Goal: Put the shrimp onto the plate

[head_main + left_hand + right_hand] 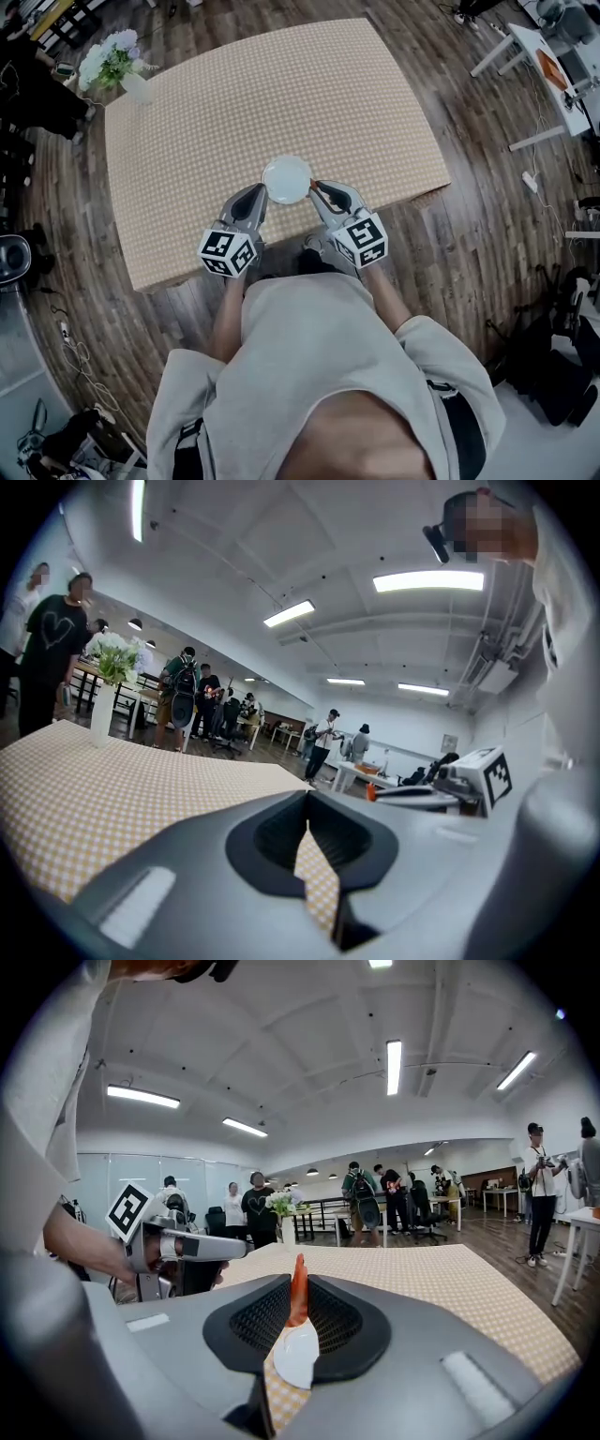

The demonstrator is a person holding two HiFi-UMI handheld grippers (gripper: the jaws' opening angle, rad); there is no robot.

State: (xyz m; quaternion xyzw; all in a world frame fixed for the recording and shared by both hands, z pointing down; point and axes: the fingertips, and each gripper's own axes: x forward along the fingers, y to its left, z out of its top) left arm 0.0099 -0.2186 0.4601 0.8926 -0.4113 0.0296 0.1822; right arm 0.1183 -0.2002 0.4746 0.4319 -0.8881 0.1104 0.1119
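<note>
A small white plate (pixel 287 179) sits on the checkered tablecloth (pixel 234 103) near the table's front edge. My right gripper (pixel 317 188) is just right of the plate, shut on an orange shrimp (pixel 298 1288) that stands upright between its jaws. In the right gripper view the plate (pixel 294 1356) shows low in the gap, below the shrimp. My left gripper (pixel 260 191) rests just left of the plate. Its jaws (pixel 307 803) are shut, with only tablecloth showing through the slit below the tips.
A white vase of flowers (pixel 122 66) stands at the table's far left corner. Wooden floor surrounds the table, with a white side table (pixel 544 56) at the far right. Several people stand in the background (pixel 361 1194).
</note>
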